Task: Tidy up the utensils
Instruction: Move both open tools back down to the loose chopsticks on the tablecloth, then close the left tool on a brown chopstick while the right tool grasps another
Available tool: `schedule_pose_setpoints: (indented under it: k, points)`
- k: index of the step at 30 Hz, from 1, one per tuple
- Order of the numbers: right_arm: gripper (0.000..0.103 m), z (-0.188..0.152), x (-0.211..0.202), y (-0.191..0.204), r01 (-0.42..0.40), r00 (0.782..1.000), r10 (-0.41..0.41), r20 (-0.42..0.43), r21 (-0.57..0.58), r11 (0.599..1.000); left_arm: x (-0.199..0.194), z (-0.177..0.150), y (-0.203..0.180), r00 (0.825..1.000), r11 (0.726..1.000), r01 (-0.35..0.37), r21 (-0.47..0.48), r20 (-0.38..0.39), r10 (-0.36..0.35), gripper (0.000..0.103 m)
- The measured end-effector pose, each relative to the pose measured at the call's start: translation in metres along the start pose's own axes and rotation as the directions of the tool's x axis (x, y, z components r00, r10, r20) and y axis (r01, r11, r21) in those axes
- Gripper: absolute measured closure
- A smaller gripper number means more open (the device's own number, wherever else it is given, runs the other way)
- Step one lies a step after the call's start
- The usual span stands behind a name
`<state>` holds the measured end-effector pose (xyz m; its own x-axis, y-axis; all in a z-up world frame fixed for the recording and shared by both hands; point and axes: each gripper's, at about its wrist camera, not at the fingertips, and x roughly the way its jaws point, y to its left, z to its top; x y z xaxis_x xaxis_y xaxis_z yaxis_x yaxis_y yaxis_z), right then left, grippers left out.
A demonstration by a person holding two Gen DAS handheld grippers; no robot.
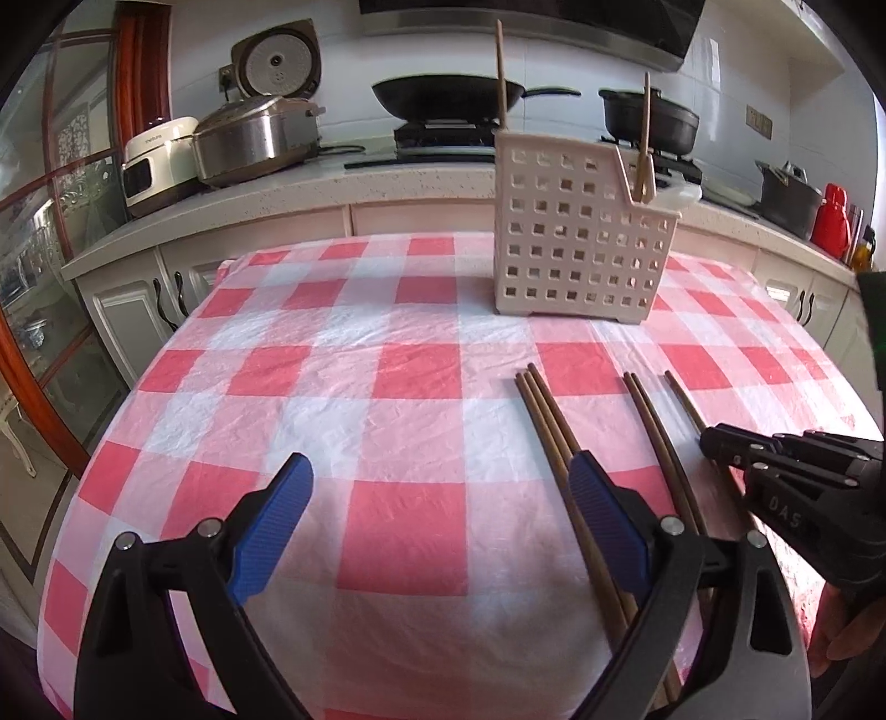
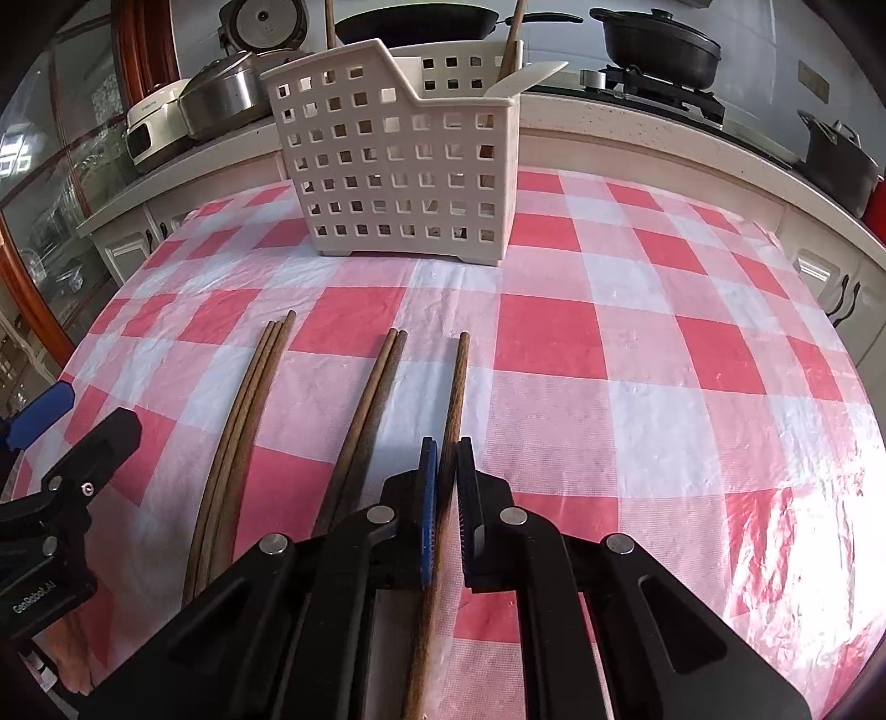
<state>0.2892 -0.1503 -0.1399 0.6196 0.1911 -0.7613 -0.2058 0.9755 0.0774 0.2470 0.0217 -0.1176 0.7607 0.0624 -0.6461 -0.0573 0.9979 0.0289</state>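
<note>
While a counter with a rice cooker [image 1: 277,61], a steel pot [image 1: 255,138], a black wok [image 1: 448,97] and a lidded black pan [image 2: 659,39] runs behind the desk [image 1: 387,387], nothing on the checked cloth stands between either claw and the brown chopsticks. Near the front edge lie a bundle of three chopsticks [image 2: 249,399], a pair [image 2: 371,399] beside it and a single chopstick [image 2: 457,387] apart on their right, all pointing toward the far edge. The right claw [image 2: 447,448] is clenched on that single chopstick, its pads pressed on both sides of the shaft. The left claw [image 1: 437,498] is released, jaws wide, its right finger [image 1: 603,520] over the bundle of three. Toward the far edge stands a white perforated basket [image 2: 398,166], holding two upright wooden sticks [image 1: 501,72] and a white utensil [image 2: 526,77].
</note>
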Motion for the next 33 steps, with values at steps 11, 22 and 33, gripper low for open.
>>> schedule_pose_setpoints:
  k: [11,22,33]
  points:
    - [0.096,-0.002,-0.002,-0.009,-0.054,0.999,0.054,0.0,0.024,0.998,0.037,0.004,-0.008,0.989,0.997,0.017,-0.072,-0.144,-0.027,0.029]
    - [0.096,-0.002,-0.002,-0.016,-0.097,0.995,0.098,0.002,0.058,0.994,0.047,0.006,-0.016,0.985,0.995,-0.015,-0.099,-0.175,-0.003,0.029]
    - [0.096,-0.002,-0.003,-0.015,-0.101,0.995,0.101,0.0,0.049,0.994,0.051,0.011,-0.034,0.985,1.0,-0.017,-0.019,-0.169,0.013,0.069]
